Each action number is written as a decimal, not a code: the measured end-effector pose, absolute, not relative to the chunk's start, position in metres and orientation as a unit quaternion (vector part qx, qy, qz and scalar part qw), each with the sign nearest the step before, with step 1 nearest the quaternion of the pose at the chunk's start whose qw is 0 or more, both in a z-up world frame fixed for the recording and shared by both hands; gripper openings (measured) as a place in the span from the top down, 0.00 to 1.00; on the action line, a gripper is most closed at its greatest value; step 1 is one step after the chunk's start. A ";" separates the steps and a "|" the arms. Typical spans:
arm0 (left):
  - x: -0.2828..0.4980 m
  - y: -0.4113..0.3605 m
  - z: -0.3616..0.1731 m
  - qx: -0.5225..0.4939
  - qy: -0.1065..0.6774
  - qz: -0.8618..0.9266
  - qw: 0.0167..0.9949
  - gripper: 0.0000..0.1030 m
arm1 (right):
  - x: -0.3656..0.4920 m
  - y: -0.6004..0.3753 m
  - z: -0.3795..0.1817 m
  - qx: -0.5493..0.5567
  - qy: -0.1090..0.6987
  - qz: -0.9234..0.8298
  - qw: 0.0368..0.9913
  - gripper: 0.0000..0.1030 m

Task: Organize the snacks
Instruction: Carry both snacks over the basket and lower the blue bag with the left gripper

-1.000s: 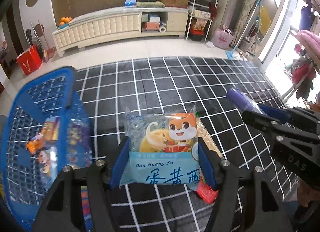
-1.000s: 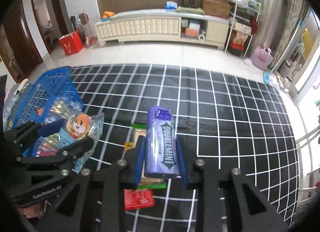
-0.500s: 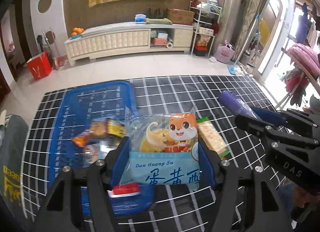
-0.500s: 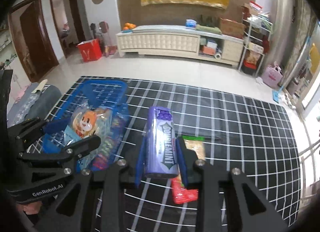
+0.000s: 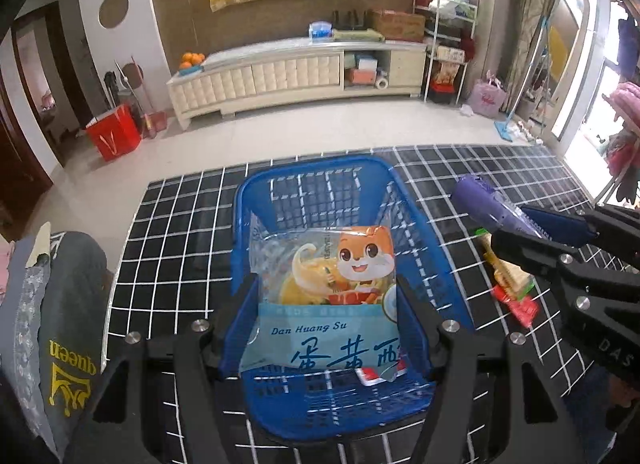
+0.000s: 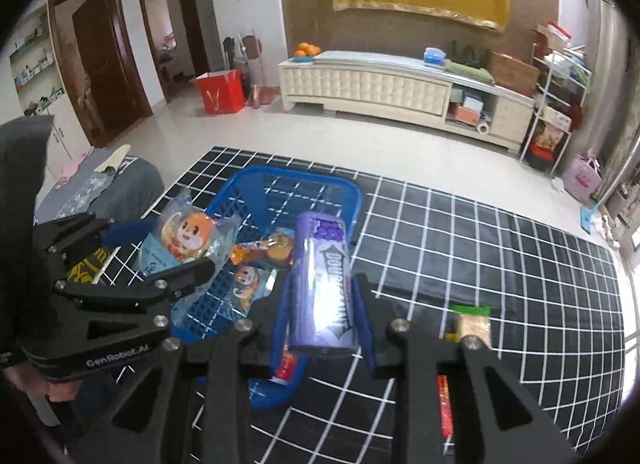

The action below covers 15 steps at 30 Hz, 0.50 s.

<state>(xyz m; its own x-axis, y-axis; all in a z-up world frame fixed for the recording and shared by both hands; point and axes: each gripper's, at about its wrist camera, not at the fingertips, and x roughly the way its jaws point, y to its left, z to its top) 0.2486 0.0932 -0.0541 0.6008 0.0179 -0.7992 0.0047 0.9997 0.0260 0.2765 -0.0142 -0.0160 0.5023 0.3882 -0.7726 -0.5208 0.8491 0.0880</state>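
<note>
We have both tools loaded above the blue plastic mesh basket, which sits on the black mat with a white grid. Our left gripper stands about half open, its blue pads pressing the sides of a pale blue and clear snack packet printed with an orange cartoon squirrel, held directly over the basket's interior. Our right gripper is drawn in as narrow as it goes around a purple cylindrical tube of chewing gum, which hangs over the basket's right rim rather than squarely over its middle. The basket already holds a few small wrapped snacks, while a green-edged cracker packet and a red wrapper lie on the mat to its right. We judge the risk to lie in the release. The tube is smooth and round, and if we let it go where it hangs now, it could strike the rim and roll away across the mat. The squirrel packet is soft and air-filled, so it might snag on a pad as the jaws widen and drop crookedly. The two grippers are also close together, and lowering both at once could knock them into each other or nudge the light basket.
</note>
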 end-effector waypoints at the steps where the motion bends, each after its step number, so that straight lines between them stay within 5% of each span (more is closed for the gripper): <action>1: 0.254 0.097 -0.060 0.015 0.458 0.005 0.889 0.39 | 0.277 -0.009 -0.019 -0.081 0.426 0.265 0.861 0.66; 15: 0.302 0.088 -0.106 0.050 0.507 0.017 0.860 0.34 | 0.295 0.004 -0.043 -0.099 0.446 0.259 0.851 0.66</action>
